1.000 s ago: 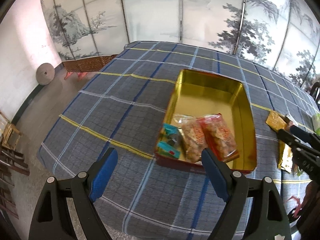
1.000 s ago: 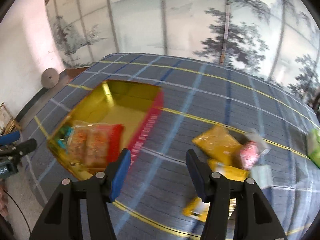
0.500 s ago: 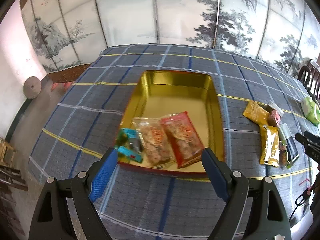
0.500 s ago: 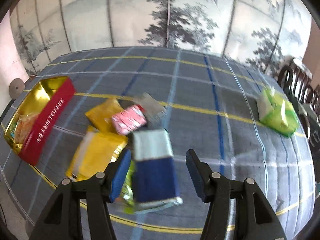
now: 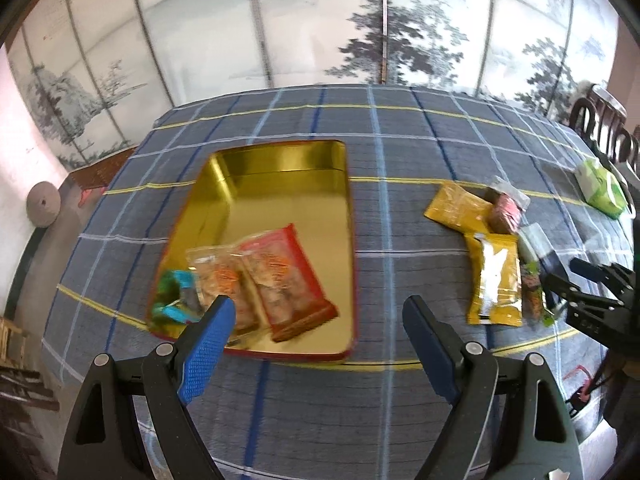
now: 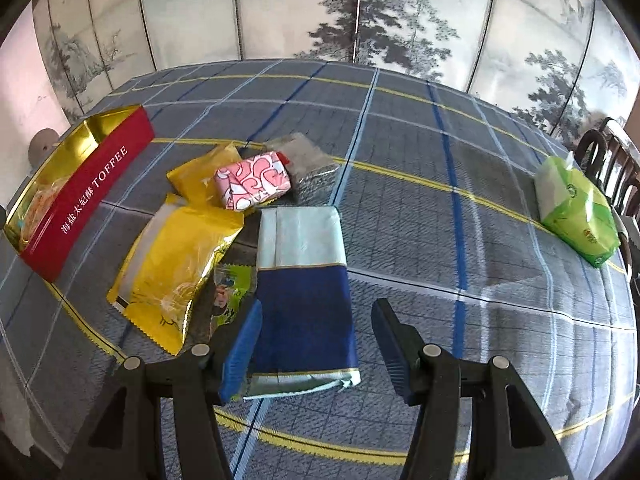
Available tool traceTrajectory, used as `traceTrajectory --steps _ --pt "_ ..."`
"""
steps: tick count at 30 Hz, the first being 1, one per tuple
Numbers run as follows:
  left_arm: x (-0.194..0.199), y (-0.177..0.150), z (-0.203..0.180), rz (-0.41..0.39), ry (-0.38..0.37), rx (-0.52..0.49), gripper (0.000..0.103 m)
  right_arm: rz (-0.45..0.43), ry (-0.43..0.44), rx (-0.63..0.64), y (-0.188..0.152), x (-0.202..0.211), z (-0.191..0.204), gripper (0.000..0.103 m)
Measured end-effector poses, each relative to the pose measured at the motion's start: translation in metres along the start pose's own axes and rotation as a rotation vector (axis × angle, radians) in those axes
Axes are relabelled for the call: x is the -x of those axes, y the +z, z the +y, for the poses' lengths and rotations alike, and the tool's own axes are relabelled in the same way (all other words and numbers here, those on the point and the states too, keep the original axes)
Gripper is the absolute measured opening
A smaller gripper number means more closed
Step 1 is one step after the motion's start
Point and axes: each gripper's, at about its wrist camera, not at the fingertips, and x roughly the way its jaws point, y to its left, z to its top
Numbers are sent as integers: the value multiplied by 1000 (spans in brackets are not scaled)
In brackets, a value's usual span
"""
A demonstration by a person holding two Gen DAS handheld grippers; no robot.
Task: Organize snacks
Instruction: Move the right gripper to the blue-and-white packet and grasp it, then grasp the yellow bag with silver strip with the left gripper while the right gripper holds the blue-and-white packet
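Note:
A red tin with a gold inside (image 5: 280,184) lies on the checked cloth; it holds an orange-red snack pack (image 5: 288,280), a clear pack (image 5: 220,280) and a teal pack (image 5: 176,296). My left gripper (image 5: 316,320) is open and empty above the tin's near edge. In the right wrist view the tin (image 6: 92,184) is at the left. My right gripper (image 6: 316,328) is open, its jaws either side of a blue and pale green pack (image 6: 304,280). Beside it lie a yellow pack (image 6: 176,264), a second yellow pack (image 6: 200,176), a pink pack (image 6: 252,180), a silver pack (image 6: 308,160) and a small green wrapper (image 6: 230,296).
A green tissue pack (image 6: 576,208) lies at the table's far right near a dark wooden chair (image 6: 612,152). A painted folding screen (image 6: 320,12) stands behind the table. The right gripper shows at the right edge of the left wrist view (image 5: 592,288).
The left gripper's view has swung right, showing the loose snack pile. My right gripper has moved closer to the blue and pale green pack, which now lies between its jaws.

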Motion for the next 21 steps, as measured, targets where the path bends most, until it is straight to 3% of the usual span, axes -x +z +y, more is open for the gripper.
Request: traceTrajectory --steps 9,15,21 --pt "-9 0 -38 18 -34 -57 83 -16 62 14 8 -15 -1 58" --pt "-18 -1 -62 33 -64 -89 83 -19 52 51 6 -23 4 58" --pt "-29 0 -86 59 -92 -112 83 -37 57 46 6 -22 -4 51"
